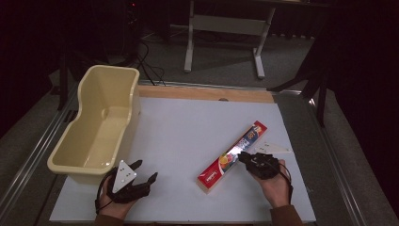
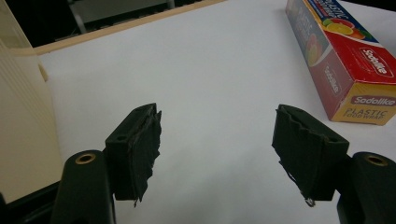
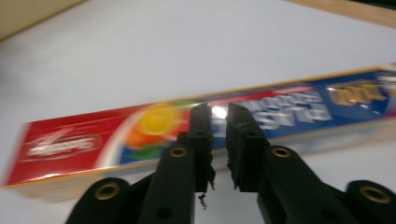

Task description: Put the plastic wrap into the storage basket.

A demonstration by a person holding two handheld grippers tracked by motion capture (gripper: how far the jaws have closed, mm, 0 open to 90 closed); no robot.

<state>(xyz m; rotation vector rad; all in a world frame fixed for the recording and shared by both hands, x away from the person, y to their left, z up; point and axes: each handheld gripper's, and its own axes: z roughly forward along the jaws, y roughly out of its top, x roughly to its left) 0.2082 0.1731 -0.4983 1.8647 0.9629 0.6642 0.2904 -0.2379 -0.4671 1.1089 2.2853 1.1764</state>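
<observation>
Right gripper [image 3: 218,116] fingers narrowly apart before blurred wrap box [image 3: 93,140], left gripper [image 2: 217,140] wide

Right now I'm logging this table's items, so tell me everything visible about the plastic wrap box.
The plastic wrap box is a long, slim, glossy carton, red at its near end, blue at the far end, with fruit pictures and yellow edges; the brand reads Sodolike. It lies flat and closed, diagonally on the white table, right of centre. The right gripper points at its middle, jaws slightly apart, not gripping it.
</observation>
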